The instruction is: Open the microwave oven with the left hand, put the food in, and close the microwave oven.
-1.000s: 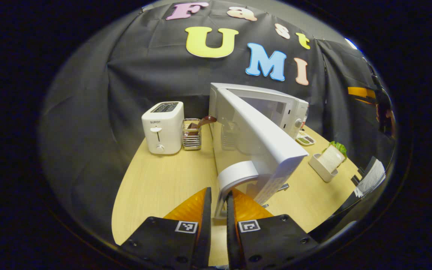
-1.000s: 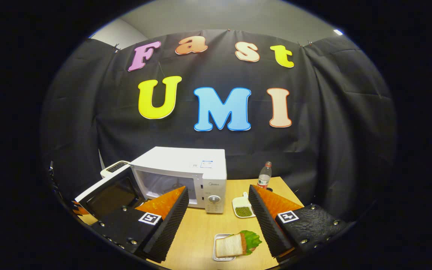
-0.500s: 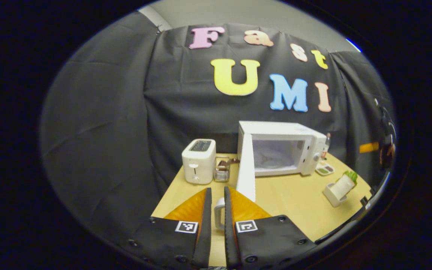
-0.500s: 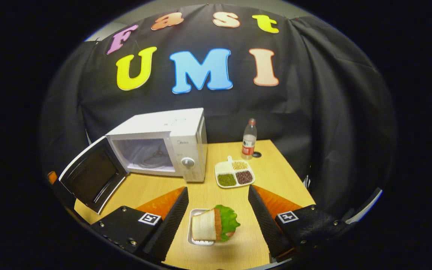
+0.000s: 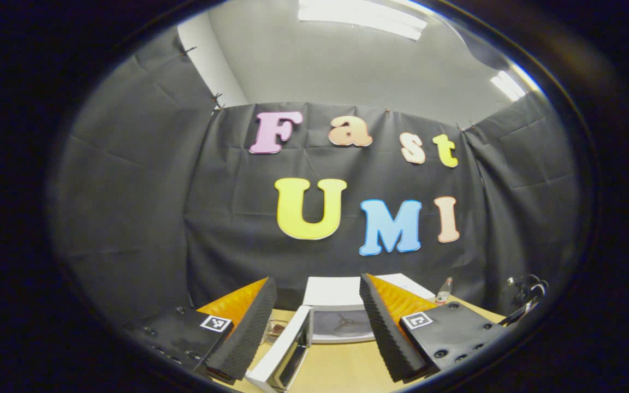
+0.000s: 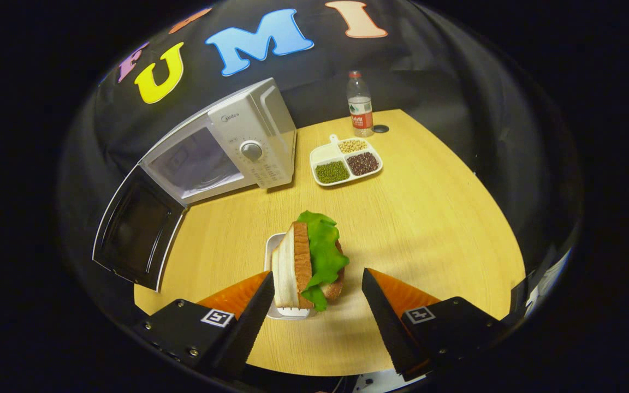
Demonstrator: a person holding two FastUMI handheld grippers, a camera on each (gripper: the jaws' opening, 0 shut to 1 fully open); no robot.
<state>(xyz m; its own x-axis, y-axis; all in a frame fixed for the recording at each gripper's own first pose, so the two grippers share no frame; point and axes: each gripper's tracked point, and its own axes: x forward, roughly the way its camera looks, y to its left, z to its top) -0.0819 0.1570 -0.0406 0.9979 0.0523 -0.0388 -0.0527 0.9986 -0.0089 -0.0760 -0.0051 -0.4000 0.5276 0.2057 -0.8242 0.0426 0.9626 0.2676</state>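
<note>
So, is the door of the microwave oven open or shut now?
Open. The microwave oven door is swung out wide to the left, and the cavity with its turntable shows, empty.

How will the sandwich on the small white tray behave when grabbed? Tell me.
Probably soft: the sandwich stands on edge in its tray, so it may tip. Its loose lettuce could slip out. The open right tongs should squeeze gently.

A water bottle (image 6: 360,103) stands behind a divided tray (image 6: 346,160) (beans, probably) on the table (image 6: 445,218).
</note>
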